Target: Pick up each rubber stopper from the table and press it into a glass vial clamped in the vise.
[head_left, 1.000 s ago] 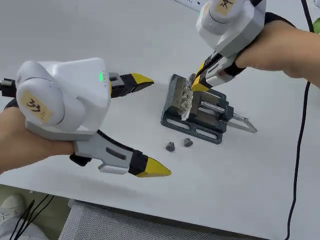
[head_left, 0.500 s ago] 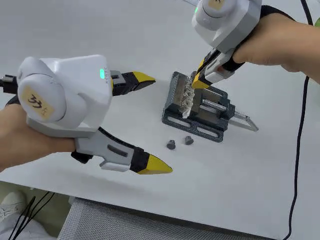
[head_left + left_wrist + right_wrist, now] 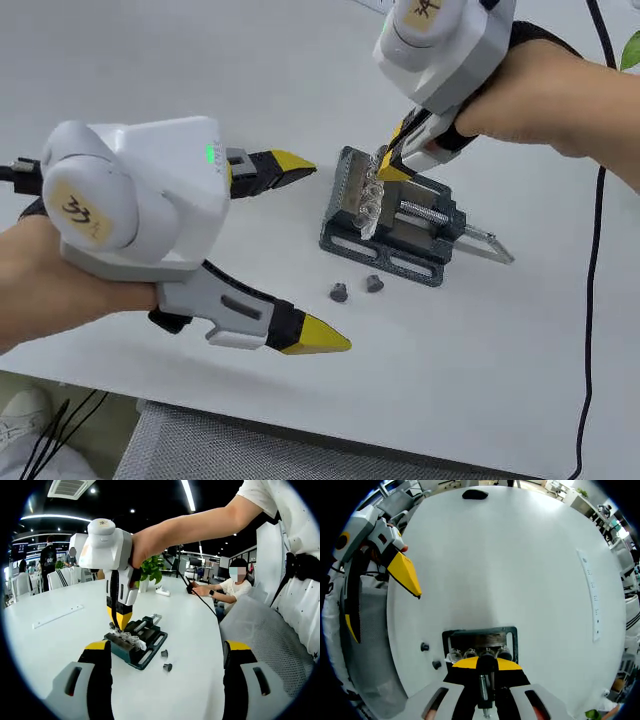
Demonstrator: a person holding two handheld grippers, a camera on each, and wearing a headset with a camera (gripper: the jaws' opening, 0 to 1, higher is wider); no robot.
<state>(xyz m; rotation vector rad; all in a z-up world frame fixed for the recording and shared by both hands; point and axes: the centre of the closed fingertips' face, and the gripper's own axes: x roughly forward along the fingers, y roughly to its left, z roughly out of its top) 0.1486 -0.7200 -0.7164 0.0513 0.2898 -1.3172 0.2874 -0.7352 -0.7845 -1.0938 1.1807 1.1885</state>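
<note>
A dark vise stands on the white table with a row of glass vials clamped in it. My right gripper comes down from above onto the far end of that row, shut on a dark rubber stopper right over the vials. Two more grey stoppers lie on the table just in front of the vise. My left gripper hovers wide open left of the vise, nothing between its jaws. From the left gripper view I see the vise, the right gripper and both loose stoppers.
A black cable runs down the table's right side. The table's front edge is close below my left gripper. A white strip lies far off on the table. A seated person is at the far side.
The right gripper stays at the vials, having barely shifted along the row. My left gripper remains open in the same spot. The loose stoppers have not moved.
</note>
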